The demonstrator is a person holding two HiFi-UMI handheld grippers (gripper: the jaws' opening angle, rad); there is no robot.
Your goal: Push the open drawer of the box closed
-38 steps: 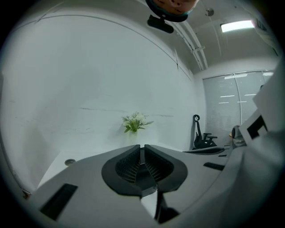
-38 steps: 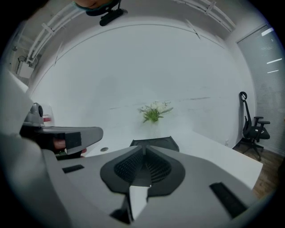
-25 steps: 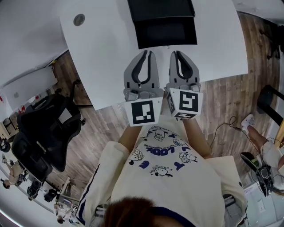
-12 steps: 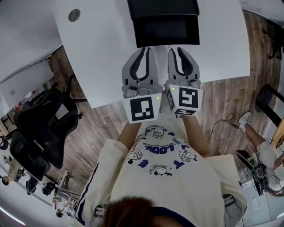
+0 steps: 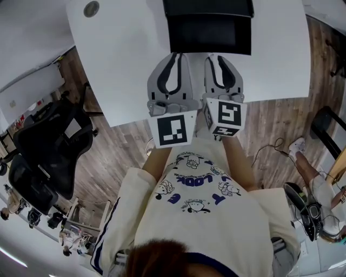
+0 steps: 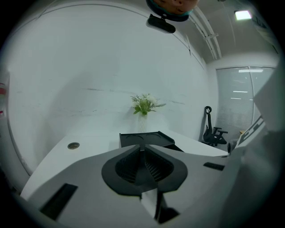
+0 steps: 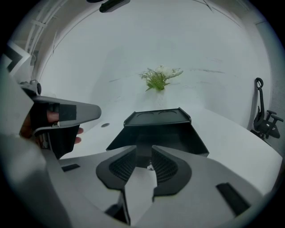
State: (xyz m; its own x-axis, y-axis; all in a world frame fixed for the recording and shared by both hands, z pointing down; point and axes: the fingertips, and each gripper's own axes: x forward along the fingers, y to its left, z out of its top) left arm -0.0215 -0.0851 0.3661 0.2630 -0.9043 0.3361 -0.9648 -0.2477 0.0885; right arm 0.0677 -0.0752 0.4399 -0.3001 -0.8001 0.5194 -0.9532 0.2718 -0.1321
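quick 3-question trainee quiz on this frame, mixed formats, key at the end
1. True or false: the drawer of the black box is pushed fully shut.
2. What sits between the jaws of the left tool? A) a pen B) nothing, the jaws are together C) a cloth
3. Short answer: what green thing stands behind the box, seen from both gripper views?

Key
1. False: the drawer sticks out toward the person.
2. B
3. A small plant.
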